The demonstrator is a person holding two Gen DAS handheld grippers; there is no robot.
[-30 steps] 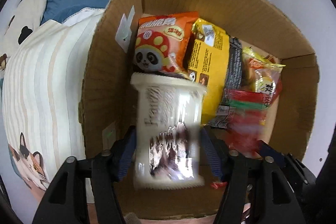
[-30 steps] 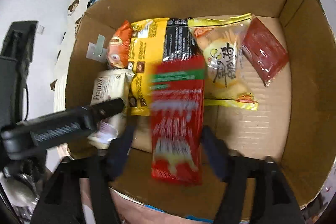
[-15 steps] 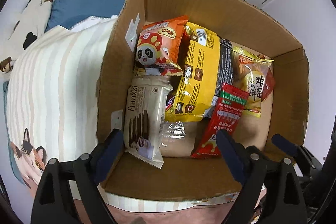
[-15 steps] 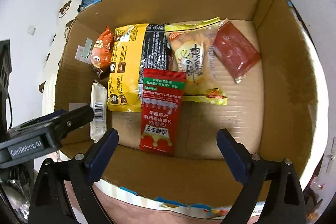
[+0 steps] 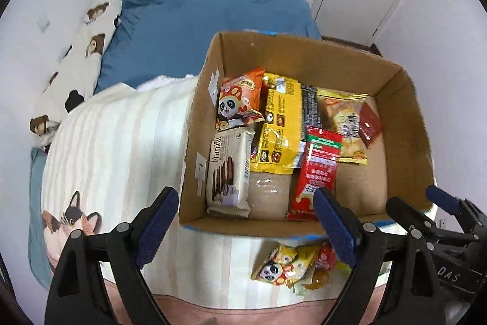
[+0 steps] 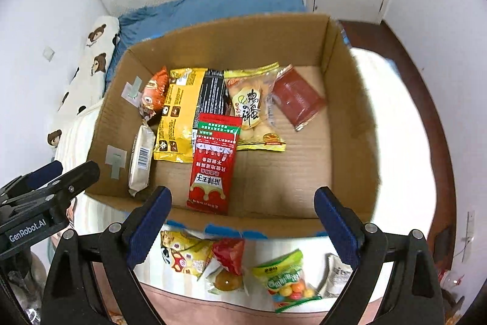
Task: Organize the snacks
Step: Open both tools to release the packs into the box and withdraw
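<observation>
Two views, both looking steeply down at the box (image 5: 404, 124) on the bed.

Left wrist view: left gripper (image 5: 246, 223) wide apart, empty, jaws just opened, nothing between the pads. Wafer pack (image 5: 228, 169) and red pack (image 5: 316, 169) already flat in the box, long axes running away from the camera. Loose panda snack (image 5: 283, 267) below the box's near wall, close under the right-hand pad, lying slantwise.

Right wrist view: right gripper (image 6: 243, 223) also spread wide, just opened, holding nothing. Remaining snacks in a row on the blanket before the box: panda snack (image 6: 185, 256), red bag (image 6: 229, 253), candy bag (image 6: 287, 279). Candy bag nearest to this gripper, probably; panda snack nearer to the left one.
</observation>
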